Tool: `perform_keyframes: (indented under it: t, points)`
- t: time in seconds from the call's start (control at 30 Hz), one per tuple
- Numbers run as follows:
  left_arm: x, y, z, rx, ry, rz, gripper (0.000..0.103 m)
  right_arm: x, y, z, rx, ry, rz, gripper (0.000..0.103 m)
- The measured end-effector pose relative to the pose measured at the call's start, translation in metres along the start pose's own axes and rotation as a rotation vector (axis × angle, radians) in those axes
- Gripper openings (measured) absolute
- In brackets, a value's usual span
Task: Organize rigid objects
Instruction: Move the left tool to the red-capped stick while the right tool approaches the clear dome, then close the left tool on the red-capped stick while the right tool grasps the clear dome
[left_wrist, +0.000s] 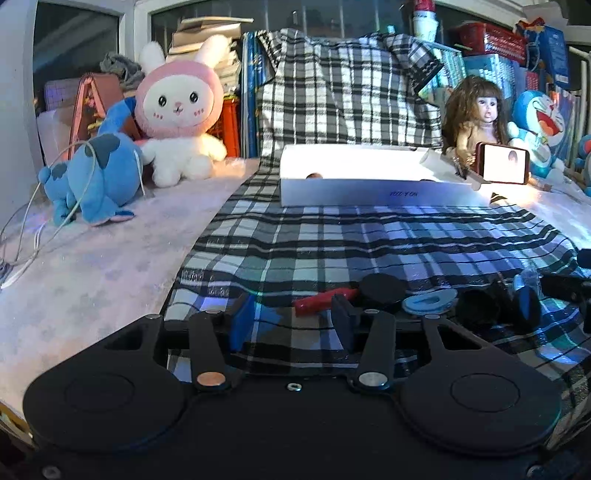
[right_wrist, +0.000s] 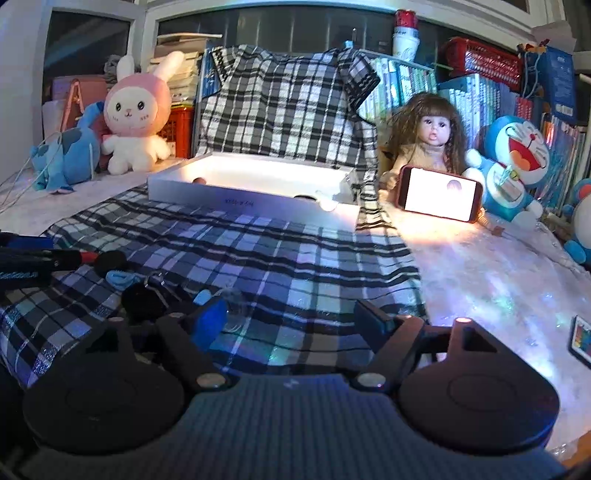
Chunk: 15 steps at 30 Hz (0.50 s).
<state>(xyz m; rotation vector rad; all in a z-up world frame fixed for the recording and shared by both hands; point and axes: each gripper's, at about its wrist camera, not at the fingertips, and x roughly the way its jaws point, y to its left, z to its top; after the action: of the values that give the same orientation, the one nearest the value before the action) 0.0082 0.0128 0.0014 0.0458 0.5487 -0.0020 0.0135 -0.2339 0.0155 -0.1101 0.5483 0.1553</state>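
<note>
left fingers (left_wrist: 291, 314) stand spread and empty, the red tool (left_wrist: 325, 301) just ahead of their right tip; it looks stiff and light, perhaps slippery, best taken mid-handle. right fingers (right_wrist: 291, 321) spread wide, empty.

A red-handled tool (left_wrist: 325, 302), black discs (left_wrist: 382, 289) and a blue ring (left_wrist: 428, 301) lie clustered on plaid cloth (left_wrist: 332, 236).

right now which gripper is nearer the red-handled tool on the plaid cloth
Left. The left gripper has the red-handled tool right at its fingertips; the right gripper sits further off to its right.
</note>
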Motion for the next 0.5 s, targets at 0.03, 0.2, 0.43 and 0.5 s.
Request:
perform_keyframes:
  t: [0.03,0.2,0.43,0.5]
  points:
    - [0.002,0.001,0.000,-0.003,0.003,0.004,0.045,0.001,0.002,-0.001,-0.006,0.004,0.006,0.081]
    - [0.007,0.000,0.000,0.016,0.005,0.020,0.049,0.007,0.014,-0.001,-0.039,0.008,0.020,0.077]
    - [0.012,0.005,0.001,0.016,0.002,0.052,0.054,0.015,0.022,0.000,-0.044,0.019,0.044,0.075]
    - [0.014,0.007,0.002,0.015,0.003,0.065,0.054,0.017,0.022,0.001,-0.043,0.022,0.047,0.073]
